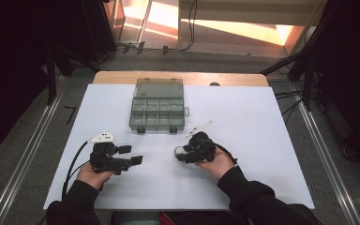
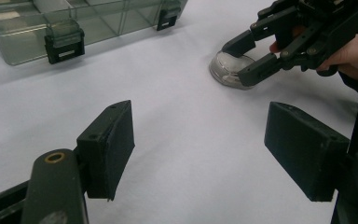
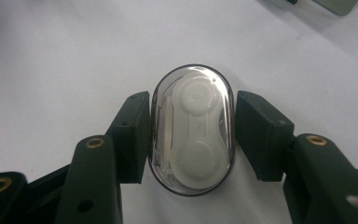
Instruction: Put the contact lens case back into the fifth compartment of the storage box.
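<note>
One small oval case of clear plastic (image 3: 192, 129), two white round caps visible inside it, lies flat on the white table (image 1: 262, 140) just in front of you, near the middle and a little to your right. Your right tongs (image 3: 192, 135) bracket its two long sides, the black pads pressed against the clear shell, so the grip reads as clamped on the case while it rests on the sheet. In the right gripper view the case's long axis runs straight away from the tongs, one rounded end pointing out ahead and the other back toward your hand; the pinch falls across the narrow width, which is the sound way to take it.

The step in hand looks like the pick-up. The next move probably calls for a steady lift without loosening, then a carry to the clear grey plastic compartment box (image 1: 158, 105) with dark latches, which stands farther up the table, well apart from the case. The smooth curved shell could slip or twist between the flat pads, so keep the pinch centred.

Your left tongs (image 2: 200, 149) rest low over bare table to your left, jaws standing wide apart with nothing between them, aimed toward the case and the right gripper.
</note>
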`<state>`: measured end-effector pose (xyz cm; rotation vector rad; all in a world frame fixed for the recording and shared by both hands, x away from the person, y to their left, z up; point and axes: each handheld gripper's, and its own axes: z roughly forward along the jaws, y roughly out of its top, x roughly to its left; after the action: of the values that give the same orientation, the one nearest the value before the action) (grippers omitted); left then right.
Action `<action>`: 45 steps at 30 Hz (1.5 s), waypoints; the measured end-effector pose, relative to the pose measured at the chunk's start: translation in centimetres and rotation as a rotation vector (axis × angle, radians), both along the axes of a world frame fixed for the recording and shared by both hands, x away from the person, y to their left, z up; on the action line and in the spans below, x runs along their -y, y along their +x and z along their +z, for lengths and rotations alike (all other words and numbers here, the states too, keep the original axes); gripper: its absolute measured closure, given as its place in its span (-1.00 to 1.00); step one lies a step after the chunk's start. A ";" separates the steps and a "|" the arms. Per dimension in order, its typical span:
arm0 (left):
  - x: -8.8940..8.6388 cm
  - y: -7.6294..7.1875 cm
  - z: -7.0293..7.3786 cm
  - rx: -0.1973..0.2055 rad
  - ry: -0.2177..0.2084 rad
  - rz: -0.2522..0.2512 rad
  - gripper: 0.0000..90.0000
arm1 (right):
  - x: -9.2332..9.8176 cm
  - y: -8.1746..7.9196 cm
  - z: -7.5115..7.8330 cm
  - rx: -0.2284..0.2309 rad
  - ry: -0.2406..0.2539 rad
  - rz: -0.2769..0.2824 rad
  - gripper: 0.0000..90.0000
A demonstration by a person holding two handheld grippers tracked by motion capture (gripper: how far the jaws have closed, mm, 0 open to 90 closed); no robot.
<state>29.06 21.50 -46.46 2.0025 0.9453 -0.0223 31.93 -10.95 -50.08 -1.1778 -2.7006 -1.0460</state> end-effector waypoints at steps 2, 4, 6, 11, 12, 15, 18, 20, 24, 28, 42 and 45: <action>0.0 0.0 0.0 0.002 0.008 0.001 -0.46 | 0.0 0.1 0.0 -0.005 0.006 0.002 0.01; 0.0 0.0 0.0 0.002 0.007 0.002 -0.46 | 0.1 0.2 0.1 -0.011 0.010 0.004 0.01; -0.1 0.0 0.0 0.003 0.007 0.004 -0.46 | 0.2 0.3 0.1 -0.014 0.021 0.002 0.02; -0.1 0.0 0.0 0.001 0.001 0.000 -0.46 | 0.6 0.4 0.4 -0.025 0.053 -0.001 0.05; 0.0 0.0 0.0 0.003 0.002 0.000 -0.46 | 0.6 0.4 0.4 -0.028 0.056 -0.001 0.05; 0.0 0.0 0.0 0.003 0.005 0.001 -0.46 | 0.6 0.5 0.5 -0.033 0.061 -0.006 0.06; -0.1 0.0 0.0 0.002 0.004 0.000 -0.46 | 0.7 0.6 0.7 -0.048 0.067 -0.006 0.06; -0.1 0.0 0.0 0.003 0.006 0.003 -0.46 | 0.6 0.7 0.8 -0.051 0.067 -0.002 0.06; -0.1 0.0 0.0 0.005 0.006 0.001 -0.46 | 0.6 0.7 1.0 -0.050 0.075 0.000 0.06; -0.1 0.0 0.0 0.005 0.008 0.001 -0.46 | 0.8 0.8 1.2 -0.053 0.081 -0.008 0.06; 0.0 0.1 0.0 0.009 0.017 0.005 -0.46 | 1.5 1.1 2.3 -0.045 0.123 -0.017 0.06; 0.1 0.1 0.0 0.010 0.017 0.005 -0.46 | 1.5 1.2 2.5 -0.044 0.127 -0.018 0.06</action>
<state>29.16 21.45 -46.47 2.0137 0.9470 -0.0019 33.12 -12.46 -47.55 -1.1904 -2.5530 -1.1603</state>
